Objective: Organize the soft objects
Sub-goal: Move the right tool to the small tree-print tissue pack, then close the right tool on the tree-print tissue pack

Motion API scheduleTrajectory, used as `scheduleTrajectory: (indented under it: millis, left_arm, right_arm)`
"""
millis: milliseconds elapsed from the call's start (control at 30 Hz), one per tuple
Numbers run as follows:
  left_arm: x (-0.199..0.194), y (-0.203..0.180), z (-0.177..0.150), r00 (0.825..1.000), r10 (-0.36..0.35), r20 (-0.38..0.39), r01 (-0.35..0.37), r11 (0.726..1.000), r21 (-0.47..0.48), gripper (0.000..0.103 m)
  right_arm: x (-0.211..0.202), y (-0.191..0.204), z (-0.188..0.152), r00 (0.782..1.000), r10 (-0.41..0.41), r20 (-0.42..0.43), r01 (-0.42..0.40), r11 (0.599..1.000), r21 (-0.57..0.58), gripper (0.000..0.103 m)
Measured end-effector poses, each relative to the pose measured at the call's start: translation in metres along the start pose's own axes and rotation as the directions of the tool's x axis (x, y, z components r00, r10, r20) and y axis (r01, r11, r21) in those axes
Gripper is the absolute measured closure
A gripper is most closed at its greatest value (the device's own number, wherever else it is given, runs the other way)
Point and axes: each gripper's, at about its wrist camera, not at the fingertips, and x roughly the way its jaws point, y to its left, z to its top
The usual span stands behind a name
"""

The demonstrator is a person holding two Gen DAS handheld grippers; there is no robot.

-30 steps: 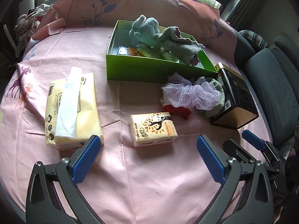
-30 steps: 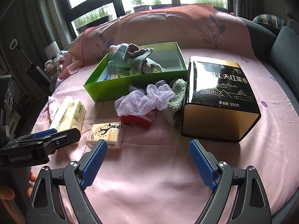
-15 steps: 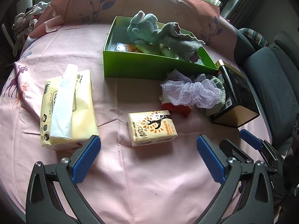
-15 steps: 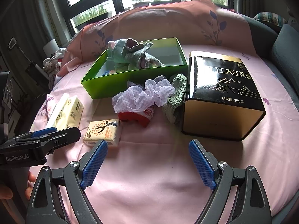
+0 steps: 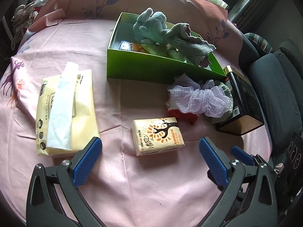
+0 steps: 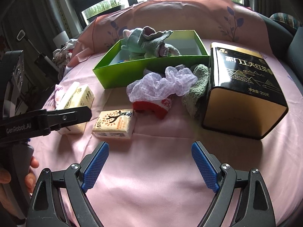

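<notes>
A lilac mesh scrunchie lies crumpled on a pink tablecloth, draped over a red and white sock and touching a grey-green knitted cloth on its right. I judge all three to be light, limp and easy to crush, so they should bunch up in a pinch instead of slipping. The scrunchie's raised frilly middle looks like the best place to take hold, since its thin edges might pull free.

Just behind this little heap stands an open green box, which already holds a pale teal plush toy and a grey towel. I take the box to be where the soft things belong.

A black and gold tea tin stands against the right side of the heap. A small tissue pack printed with a tree lies nearer to me, and a large yellow tissue pack lies further left.

My right gripper hovers above the cloth, short of the heap, its blue pads spread wide and holding nothing. My left gripper is likewise wide open and empty, facing the small tissue pack.
</notes>
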Motion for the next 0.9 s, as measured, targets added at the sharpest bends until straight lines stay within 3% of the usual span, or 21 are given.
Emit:
scheduleTrajectory:
  millis: [133,433,567,667,700,733,767,900]
  left_arm:
    - [0.020,-0.003,0.009,0.998,-0.035,-0.060,0.034,0.999,-0.016,0.001]
    - [0.050,-0.012,0.016,0.992,0.025,-0.125,-0.025,1.000,0.002,0.005]
    - [0.056,-0.009,0.018,0.988,0.026,-0.149,-0.027,1.000,-0.004,0.027]
    - [0.059,-0.004,0.017,0.986,0.006,-0.169,-0.009,1.000,-0.015,0.033]
    - [0.060,-0.005,0.017,0.984,-0.007,-0.178,0.004,1.000,-0.016,0.035]
    - [0.060,-0.004,0.017,0.982,-0.022,-0.188,0.019,1.000,-0.019,0.037]
    - [0.061,-0.004,0.016,0.979,-0.041,-0.199,0.037,0.999,-0.024,0.040]
    - [0.060,-0.004,0.014,0.980,-0.044,-0.196,0.040,0.999,-0.022,0.041]
  right_arm:
    - [0.015,0.008,-0.002,0.999,0.039,-0.020,-0.039,0.999,-0.031,0.014]
    - [0.048,0.025,0.006,0.997,0.075,-0.019,-0.076,0.994,-0.082,0.014]
    - [0.058,0.027,0.007,0.993,0.115,-0.034,-0.118,0.990,-0.083,0.014]
    - [0.061,0.027,0.008,0.992,0.123,-0.029,-0.125,0.988,-0.089,0.015]
    - [0.062,0.027,0.008,0.991,0.129,-0.034,-0.132,0.987,-0.090,0.018]
    - [0.064,0.027,0.009,0.990,0.137,-0.041,-0.141,0.986,-0.089,0.031]
    - [0.066,0.029,0.008,0.989,0.140,-0.049,-0.143,0.986,-0.089,0.036]
    - [0.067,0.037,0.007,0.994,0.098,-0.045,-0.103,0.986,-0.134,0.037]
